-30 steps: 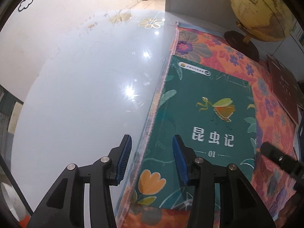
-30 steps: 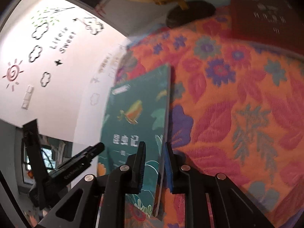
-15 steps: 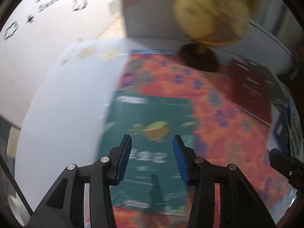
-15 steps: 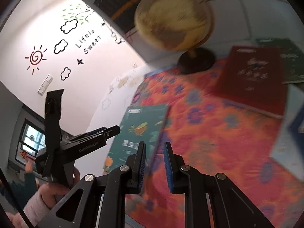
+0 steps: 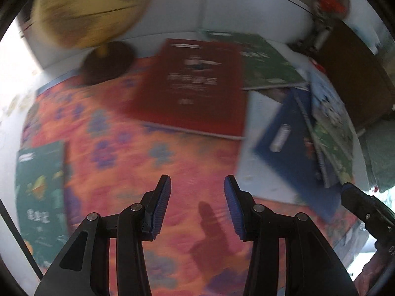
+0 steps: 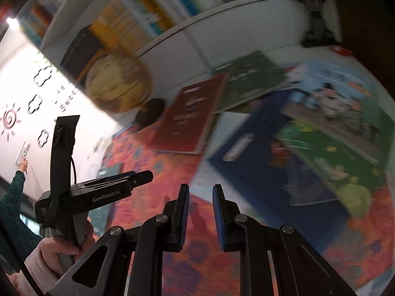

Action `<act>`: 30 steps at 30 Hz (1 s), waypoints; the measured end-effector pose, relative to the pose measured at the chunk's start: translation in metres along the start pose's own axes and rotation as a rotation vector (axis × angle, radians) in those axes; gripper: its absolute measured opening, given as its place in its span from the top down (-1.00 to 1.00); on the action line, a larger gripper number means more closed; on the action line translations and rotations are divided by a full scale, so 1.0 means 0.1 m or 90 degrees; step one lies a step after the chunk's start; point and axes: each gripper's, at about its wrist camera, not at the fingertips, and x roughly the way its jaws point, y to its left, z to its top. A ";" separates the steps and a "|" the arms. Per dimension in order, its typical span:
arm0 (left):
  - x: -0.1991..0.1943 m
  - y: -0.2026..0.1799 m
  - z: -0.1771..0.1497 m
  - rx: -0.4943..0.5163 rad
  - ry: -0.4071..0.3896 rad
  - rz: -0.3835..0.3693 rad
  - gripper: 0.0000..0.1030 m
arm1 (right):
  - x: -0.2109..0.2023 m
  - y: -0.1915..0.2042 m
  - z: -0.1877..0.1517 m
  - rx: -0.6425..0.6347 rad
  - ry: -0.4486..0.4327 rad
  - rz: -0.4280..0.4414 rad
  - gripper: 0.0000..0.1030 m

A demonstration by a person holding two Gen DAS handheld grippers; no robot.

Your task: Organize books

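**Both grippers empty above a scatter of books**

A floral orange cloth (image 5: 153,162) covers the table, with a yellow globe (image 5: 91,7) standing at its far edge. Only the right wrist view shows the bookshelf (image 6: 138,19) above the globe. The red book (image 5: 197,86) lies flat on the cloth, overlapping a dark green book (image 5: 266,66) behind it. To its right a blue book (image 5: 288,153) sits under a picture book (image 5: 330,133), whose cover reads more clearly in the right view. The teal book (image 5: 40,187) lies apart at the cloth's left edge, plain in the left view, mostly hidden in the right. The left gripper (image 5: 196,204) hangs above the cloth, jaws wide apart, holding nothing. The right gripper (image 6: 200,215) has a narrower gap, also empty.
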 end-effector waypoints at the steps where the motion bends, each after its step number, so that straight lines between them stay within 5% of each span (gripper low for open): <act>1: 0.03 -0.11 0.02 0.009 0.005 -0.003 0.17 | -0.04 -0.09 0.01 0.008 -0.002 -0.006 0.65; 4: 0.13 -0.45 0.08 0.032 0.023 -0.014 0.17 | -0.13 -0.36 0.02 0.038 -0.001 -0.024 0.57; 9: 0.29 -0.84 0.14 0.057 0.053 -0.016 0.17 | -0.32 -0.78 0.08 0.073 -0.024 -0.044 0.02; 22: 0.55 -1.26 0.38 0.060 0.076 -0.016 0.17 | -0.32 -1.38 0.30 0.115 -0.013 -0.039 0.00; 30: 0.65 -1.45 0.70 0.065 0.052 -0.035 0.17 | -0.32 -1.92 0.59 0.178 -0.054 -0.064 -0.01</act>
